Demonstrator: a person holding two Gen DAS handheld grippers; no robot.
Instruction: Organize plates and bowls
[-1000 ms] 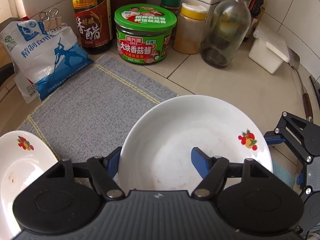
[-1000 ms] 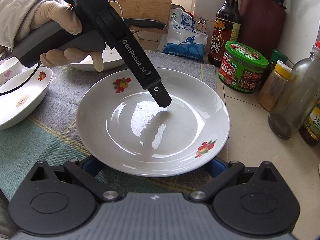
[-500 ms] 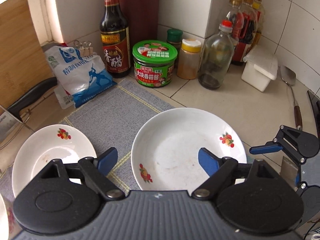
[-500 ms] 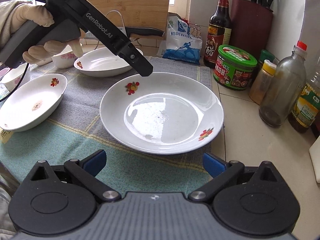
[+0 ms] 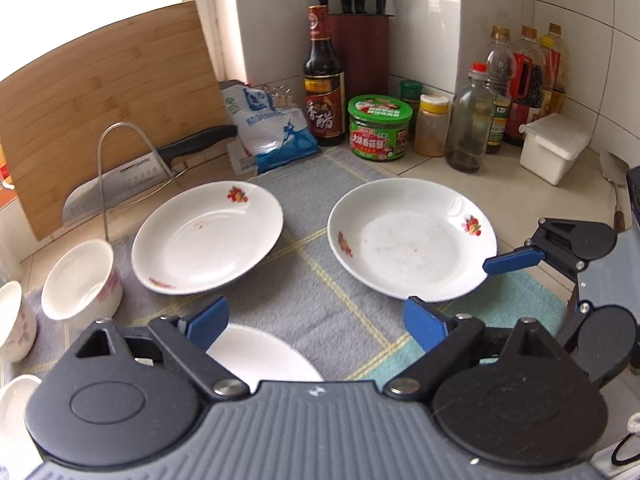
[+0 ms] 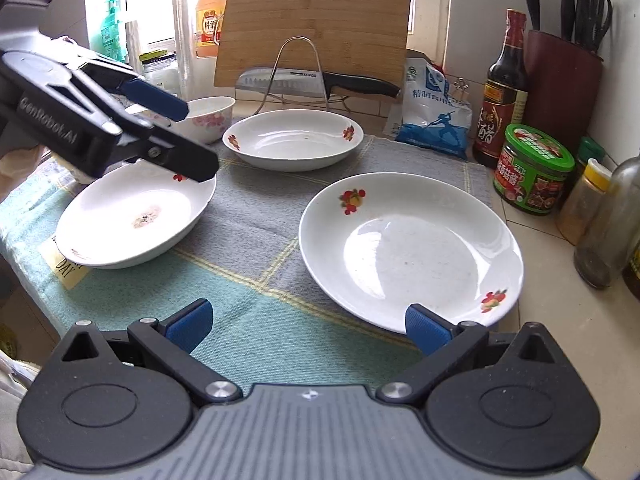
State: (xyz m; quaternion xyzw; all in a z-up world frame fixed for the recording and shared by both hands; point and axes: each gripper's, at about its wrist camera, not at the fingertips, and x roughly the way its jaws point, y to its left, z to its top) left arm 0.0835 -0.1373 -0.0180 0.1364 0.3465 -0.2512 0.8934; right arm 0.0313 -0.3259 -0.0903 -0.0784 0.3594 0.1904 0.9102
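Blue pads on the left gripper (image 5: pixel 316 322) are spreading apart, and nothing sits between them but bare cloth (image 5: pixel 320 280). It hangs over the near plate (image 6: pixel 132 216), which lies on the left part of the cloth with a small brown spot in its middle. The right gripper (image 6: pixel 308 326) stands wide too and holds nothing; its right pad (image 6: pixel 426 326) pokes in front of the near edge of the right plate (image 6: pixel 408 248), and I cannot tell if it touches. That plate lies flat by the right edge of the cloth, with red fruit pictures on its rim. Farther back lies a third plate (image 6: pixel 294 140), and to its left stands a bowl (image 6: pixel 208 118) with pink flowers. From the left camera two more small cups (image 5: pixel 14 320) show at the left edge. I think the job now is to pick one plate and set it on another to make a stack. To do that well, slide one pad under the rim and the other on top, then squeeze softly, since plates are smooth and can slip. Lift it level, bring it right over the other plate, and lower it slowly so they do not clink. Behind the dishes stand a knife (image 6: pixel 316 80) on a wire rack, a wooden board (image 6: pixel 316 20), a salt bag (image 6: pixel 434 120), a dark bottle (image 6: pixel 504 92) and a green jar (image 6: pixel 534 168), so keep away from them.
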